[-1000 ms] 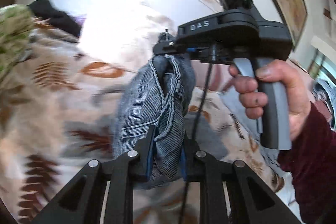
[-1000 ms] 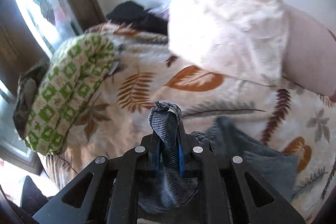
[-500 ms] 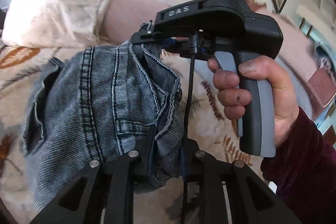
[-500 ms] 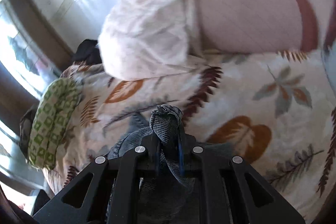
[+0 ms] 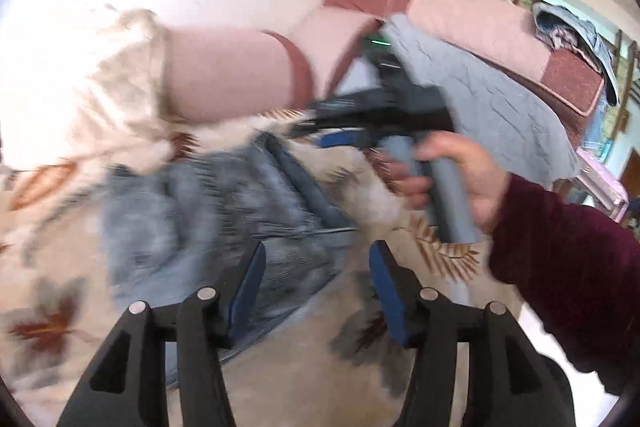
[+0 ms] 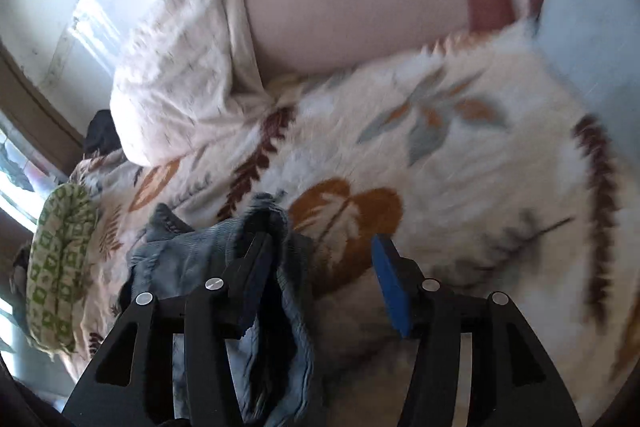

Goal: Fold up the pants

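Note:
The blue denim pants (image 5: 224, 211) lie bunched on the leaf-print bedspread (image 5: 52, 267). My left gripper (image 5: 316, 291) is open just above their near edge, with nothing between its blue pads. In the left wrist view my right gripper (image 5: 320, 135) is blurred, held in a hand beyond the pants. In the right wrist view my right gripper (image 6: 320, 267) is open; the pants (image 6: 192, 259) drape over its left finger (image 6: 256, 271) and hang below it.
A cream pillow (image 6: 176, 75) and a pink bolster (image 6: 344, 7) lie at the head of the bed. A green-patterned bundle (image 6: 56, 267) sits at the left edge. A grey quilt (image 5: 492, 107) and a red-pink sofa (image 5: 560, 67) stand beyond the right hand.
Both grippers have opened and let go of the pants, which have dropped onto the bedspread. Both views have swung and blurred with the motion.

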{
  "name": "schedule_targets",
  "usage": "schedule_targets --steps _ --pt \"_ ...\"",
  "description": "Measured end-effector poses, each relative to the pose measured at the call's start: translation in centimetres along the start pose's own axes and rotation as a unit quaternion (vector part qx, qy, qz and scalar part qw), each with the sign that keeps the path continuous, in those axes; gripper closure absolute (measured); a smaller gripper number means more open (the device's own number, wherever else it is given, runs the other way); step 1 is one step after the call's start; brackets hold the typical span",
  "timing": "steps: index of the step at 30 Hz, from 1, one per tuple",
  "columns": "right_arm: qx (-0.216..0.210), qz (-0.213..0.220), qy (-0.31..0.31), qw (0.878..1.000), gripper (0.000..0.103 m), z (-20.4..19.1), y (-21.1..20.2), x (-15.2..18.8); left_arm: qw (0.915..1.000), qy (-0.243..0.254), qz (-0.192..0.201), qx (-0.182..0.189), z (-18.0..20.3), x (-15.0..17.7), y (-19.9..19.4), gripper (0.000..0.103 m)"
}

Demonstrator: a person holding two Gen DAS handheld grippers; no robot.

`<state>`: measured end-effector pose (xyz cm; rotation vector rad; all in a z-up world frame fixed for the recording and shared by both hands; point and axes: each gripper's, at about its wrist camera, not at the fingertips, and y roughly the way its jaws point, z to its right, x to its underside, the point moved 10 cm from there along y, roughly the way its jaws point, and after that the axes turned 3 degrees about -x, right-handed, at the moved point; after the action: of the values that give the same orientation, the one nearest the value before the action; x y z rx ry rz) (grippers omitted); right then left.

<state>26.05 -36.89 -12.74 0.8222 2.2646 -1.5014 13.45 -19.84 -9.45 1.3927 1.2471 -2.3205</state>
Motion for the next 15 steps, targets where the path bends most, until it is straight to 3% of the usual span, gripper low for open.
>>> schedule_targets --steps 6,11,15 --pt "-0.035 0.062 -0.044 0.997 0.051 -5.4 -6.2 1.5 0.9921 -0.017 0.005 -0.124 -8.0 1.3 -3.4 0.044" --pt "-0.084 0.085 -0.040 0.992 0.050 -9.9 -5.7 3.5 0.9851 -0.061 -0.003 -0.161 -12.3 2.1 -0.9 0.044" --pt "-0.102 0.072 -0.035 0.992 0.050 -11.7 -2.0 4.3 0.9854 -0.066 -0.023 -0.155 -12.6 2.7 1.7 0.044"
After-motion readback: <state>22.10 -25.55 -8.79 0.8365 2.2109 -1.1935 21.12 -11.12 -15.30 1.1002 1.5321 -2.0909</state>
